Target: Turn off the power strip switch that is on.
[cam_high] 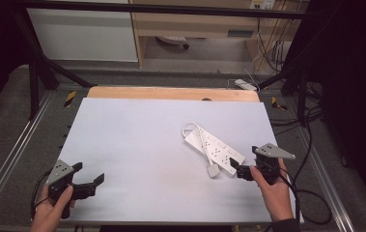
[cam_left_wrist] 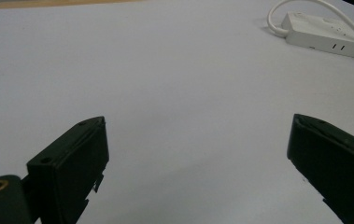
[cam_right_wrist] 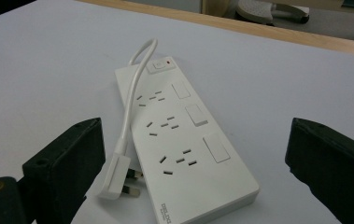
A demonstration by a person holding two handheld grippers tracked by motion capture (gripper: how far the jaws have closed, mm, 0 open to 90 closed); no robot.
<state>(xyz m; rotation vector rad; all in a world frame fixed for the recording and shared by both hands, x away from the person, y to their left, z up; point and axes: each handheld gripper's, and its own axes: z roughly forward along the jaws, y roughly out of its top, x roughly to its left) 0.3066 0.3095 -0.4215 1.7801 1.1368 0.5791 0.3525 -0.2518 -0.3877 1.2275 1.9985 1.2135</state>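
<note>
— Power strip (cam_high: 214,148) near the table's (cam_high: 122,145) right edge?
— Yes, just ahead of the right gripper (cam_high: 242,170), jaws spread wide, empty.
— Left gripper (cam_high: 90,180)?
— Wide too, bare tabletop all around.

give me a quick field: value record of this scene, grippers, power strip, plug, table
surface: white table top
power strip: white power strip lying flat, sockets up, toward the table's right
cable: white cable looped from the switch end, draped along the strip
plug: plug lying on the table beside the strip's near end
right gripper: right gripper open, jaws pointing at the strip's near end, not gripping it
left gripper: left gripper open, near the table's front left corner, away from the strip
</note>
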